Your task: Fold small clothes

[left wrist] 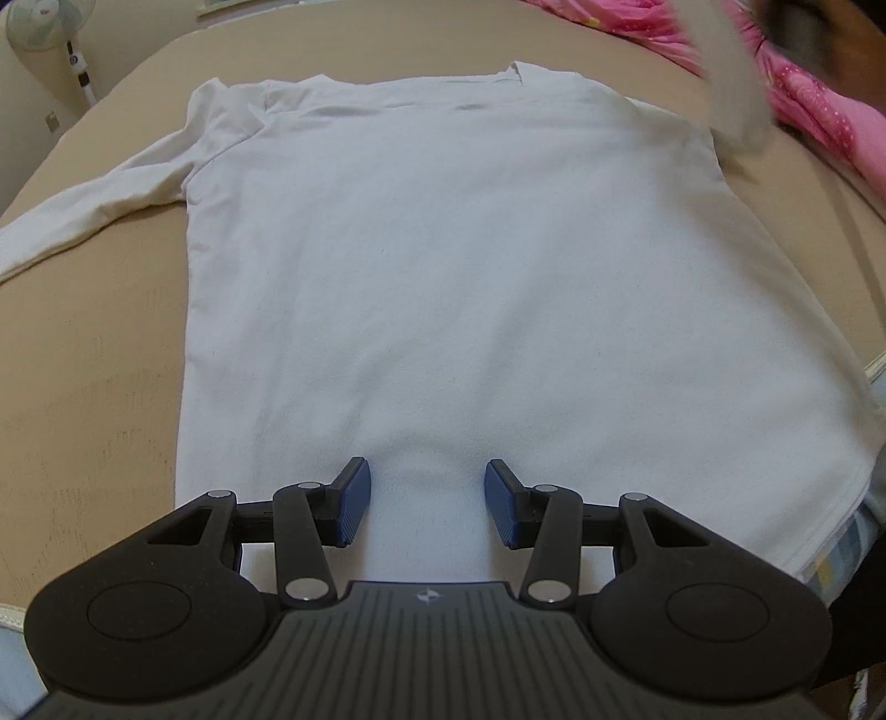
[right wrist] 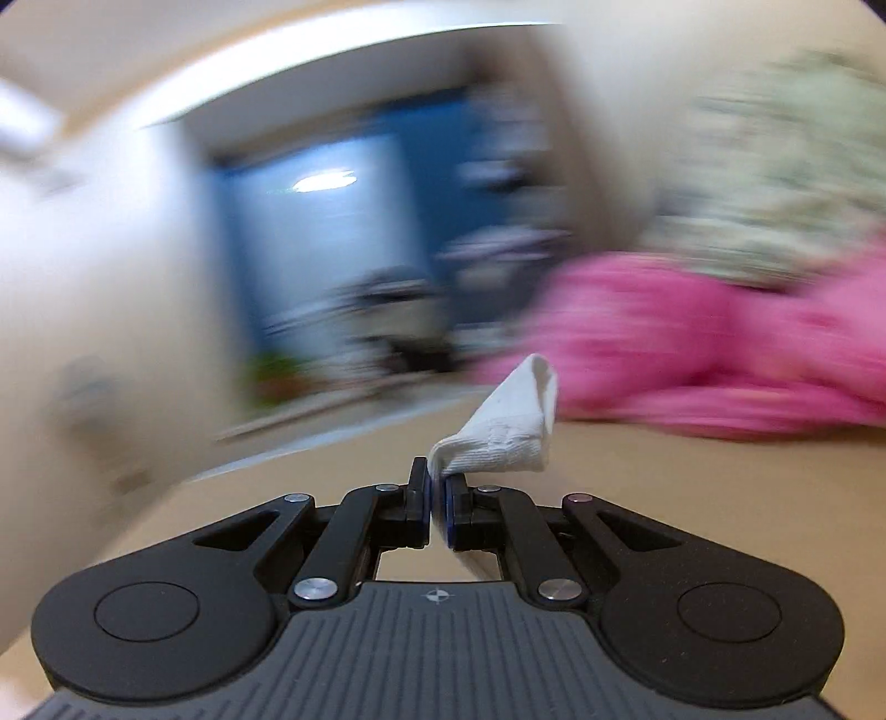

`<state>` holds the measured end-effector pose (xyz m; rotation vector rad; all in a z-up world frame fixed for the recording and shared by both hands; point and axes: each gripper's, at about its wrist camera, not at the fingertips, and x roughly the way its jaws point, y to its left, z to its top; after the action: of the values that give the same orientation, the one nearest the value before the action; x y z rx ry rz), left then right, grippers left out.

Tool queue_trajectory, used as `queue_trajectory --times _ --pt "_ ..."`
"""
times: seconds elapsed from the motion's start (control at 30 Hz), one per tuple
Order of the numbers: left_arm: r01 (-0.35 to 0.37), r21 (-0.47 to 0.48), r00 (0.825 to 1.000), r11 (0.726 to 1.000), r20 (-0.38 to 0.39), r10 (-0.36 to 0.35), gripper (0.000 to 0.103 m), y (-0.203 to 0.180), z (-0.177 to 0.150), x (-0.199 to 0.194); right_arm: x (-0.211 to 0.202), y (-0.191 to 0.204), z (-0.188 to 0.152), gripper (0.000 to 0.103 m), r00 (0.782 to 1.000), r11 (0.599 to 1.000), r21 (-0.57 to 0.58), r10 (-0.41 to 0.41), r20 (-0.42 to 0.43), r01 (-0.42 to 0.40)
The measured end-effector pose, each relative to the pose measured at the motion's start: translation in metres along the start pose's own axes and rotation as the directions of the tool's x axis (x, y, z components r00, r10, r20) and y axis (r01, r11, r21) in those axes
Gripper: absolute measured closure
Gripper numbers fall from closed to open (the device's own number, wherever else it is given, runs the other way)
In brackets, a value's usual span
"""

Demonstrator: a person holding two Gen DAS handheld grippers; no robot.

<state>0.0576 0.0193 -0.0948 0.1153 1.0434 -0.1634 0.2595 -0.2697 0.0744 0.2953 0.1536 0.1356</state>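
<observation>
A white long-sleeved shirt (left wrist: pixel 443 266) lies flat on the tan bed, collar far, hem near. Its left sleeve (left wrist: pixel 99 205) stretches out to the left. My left gripper (left wrist: pixel 425 504) is open and empty, hovering over the shirt's near hem. The right sleeve (left wrist: pixel 731 94) is lifted and blurred at the upper right. In the right wrist view my right gripper (right wrist: pixel 437 498) is shut on the white sleeve cuff (right wrist: pixel 509 426), which sticks up past the fingertips.
The tan bed surface (left wrist: pixel 83 360) surrounds the shirt. A pink blanket (left wrist: pixel 819 105) lies at the far right, also blurred in the right wrist view (right wrist: pixel 692 343). A standing fan (left wrist: pixel 50 33) is off the bed at far left.
</observation>
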Motion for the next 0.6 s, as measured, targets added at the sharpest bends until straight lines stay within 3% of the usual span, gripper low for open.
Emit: queue_trajectory --times 0.07,0.1,0.13,0.17,0.2,0.23,0.27,0.3,0.4,0.47,0.6 --pt "0.011 -0.010 1.000 1.000 -0.009 -0.011 0.051 0.003 0.000 -0.001 0.015 0.068 -0.034 0.095 0.984 0.989 0.008 0.149 -0.096 -0.149" --pt "0.019 -0.018 1.000 1.000 -0.015 -0.019 0.051 0.005 0.001 -0.002 0.024 0.099 -0.060 0.091 0.959 0.976 0.038 0.217 -0.185 -0.213" --pt "0.029 -0.025 0.999 0.999 -0.021 -0.029 0.051 0.007 0.001 -0.003 0.033 0.121 -0.087 0.074 0.914 0.961 0.076 0.275 -0.299 -0.264" --pt "0.037 -0.032 0.999 0.999 -0.026 -0.038 0.051 0.009 0.002 -0.003 0.040 0.138 -0.114 0.066 0.845 0.946 0.123 0.323 -0.426 -0.300" --pt "0.047 -0.043 0.998 0.998 -0.032 -0.048 0.051 0.012 0.002 -0.004 0.044 0.152 -0.145 0.066 0.741 0.929 0.172 0.366 -0.563 -0.329" --pt "0.054 -0.055 0.998 0.997 -0.035 -0.056 0.051 0.014 0.003 -0.005 0.040 0.159 -0.164 0.067 0.676 0.922 0.179 0.374 -0.634 -0.343" --pt "0.061 -0.072 0.997 0.996 -0.038 -0.064 0.051 0.017 0.003 -0.007 0.032 0.162 -0.173 0.067 0.653 0.925 0.154 0.357 -0.668 -0.348" --pt "0.062 -0.090 0.997 0.994 -0.034 -0.065 0.051 0.021 0.005 -0.010 0.021 0.159 -0.174 0.067 0.649 0.929 0.110 0.327 -0.686 -0.352" --pt "0.045 -0.143 0.999 0.989 0.020 -0.042 0.053 0.034 0.015 -0.023 -0.006 0.126 -0.148 0.067 0.685 0.940 0.032 0.269 -0.677 -0.338" --pt "0.084 -0.196 0.995 0.977 0.074 -0.071 0.079 0.050 0.030 -0.033 -0.021 0.087 -0.121 0.067 0.730 0.957 -0.006 0.217 -0.648 -0.290" --pt "0.147 -0.278 0.982 0.949 0.153 -0.107 0.084 0.087 0.077 -0.030 -0.038 0.009 -0.076 0.066 0.833 0.990 -0.078 0.055 -0.551 -0.118"
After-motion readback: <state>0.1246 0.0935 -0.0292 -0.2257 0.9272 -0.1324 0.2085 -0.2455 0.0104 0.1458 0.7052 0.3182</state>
